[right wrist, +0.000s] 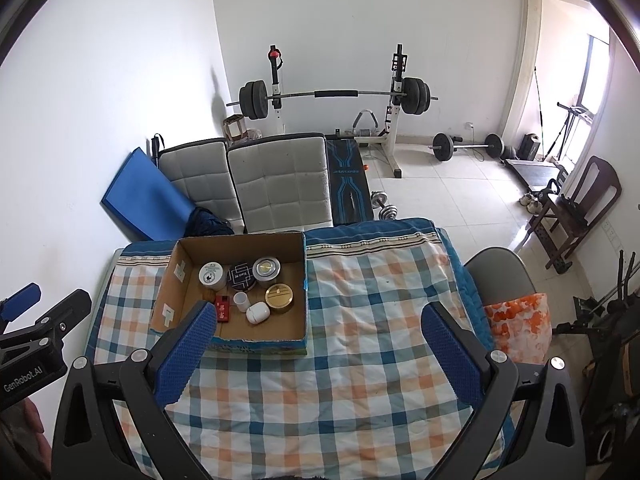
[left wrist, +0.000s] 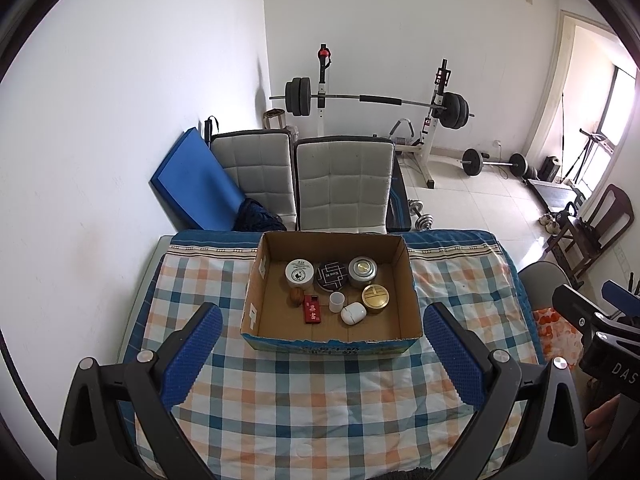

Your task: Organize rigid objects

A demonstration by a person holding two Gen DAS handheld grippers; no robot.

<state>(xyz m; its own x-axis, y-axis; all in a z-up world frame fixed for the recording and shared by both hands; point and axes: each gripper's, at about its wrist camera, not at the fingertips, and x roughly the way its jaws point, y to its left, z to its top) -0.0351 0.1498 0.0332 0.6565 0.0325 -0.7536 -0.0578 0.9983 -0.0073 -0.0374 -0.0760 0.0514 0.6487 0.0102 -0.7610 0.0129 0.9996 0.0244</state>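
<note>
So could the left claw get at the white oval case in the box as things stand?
Probably yes. The left claw is open and empty, facing the cardboard box, whose top is open. The white oval case lies near the front, beside the gold tin and small white cup; those neighbours leave it tight.

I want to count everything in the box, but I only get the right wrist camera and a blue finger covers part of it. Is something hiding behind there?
Observer: Yes. The left wrist view shows a small brown nut-like ball on the floor of the cardboard box, just left of the red packet.
Operator: Is the other gripper holding anything? I only see its side.
Observer: No. The left gripper has its fingers spread wide with nothing held between them. It hovers over the checked cloth, facing the box.
</note>
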